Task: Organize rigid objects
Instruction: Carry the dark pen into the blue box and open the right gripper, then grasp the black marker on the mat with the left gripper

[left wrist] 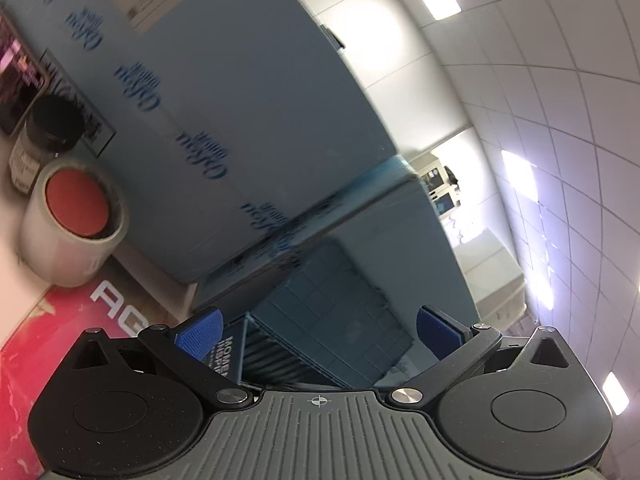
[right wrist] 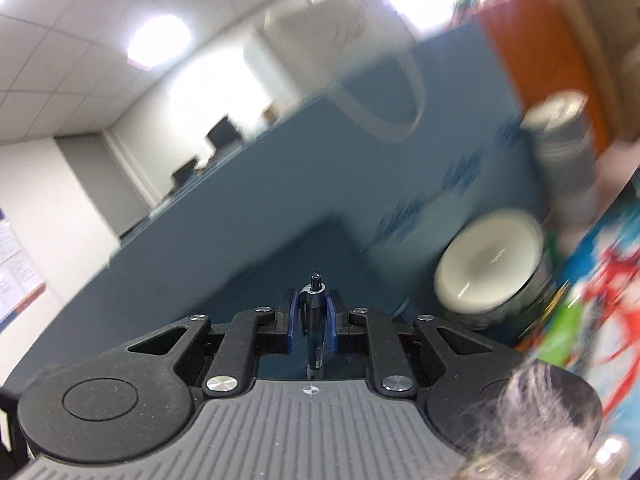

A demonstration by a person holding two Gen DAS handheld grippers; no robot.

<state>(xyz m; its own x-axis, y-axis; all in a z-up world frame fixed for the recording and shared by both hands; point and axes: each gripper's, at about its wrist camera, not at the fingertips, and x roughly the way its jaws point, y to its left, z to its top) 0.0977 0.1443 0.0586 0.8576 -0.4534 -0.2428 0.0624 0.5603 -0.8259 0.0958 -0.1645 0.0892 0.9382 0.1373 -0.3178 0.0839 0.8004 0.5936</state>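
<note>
My right gripper (right wrist: 312, 320) is shut on a dark blue pen (right wrist: 314, 308), which stands between the blue pads with its clicker end pointing forward. It is held in the air in front of a blue partition (right wrist: 280, 184). My left gripper (left wrist: 318, 328) is open and empty, its blue pads (left wrist: 200, 330) wide apart, tilted up toward stacked blue boxes (left wrist: 224, 92). A roll of clear tape (left wrist: 74, 222) with a red disc in its core lies at the left, with a dark-capped jar (left wrist: 48, 128) behind it.
A red printed item (left wrist: 60, 328) lies under the left gripper. In the right wrist view a white-lidded tin (right wrist: 492, 260), a grey can (right wrist: 564, 136), an orange box (right wrist: 536, 52) and a colourful box (right wrist: 592, 280) crowd the right side, blurred. A ribbed blue crate (left wrist: 328, 328) sits ahead of the left gripper.
</note>
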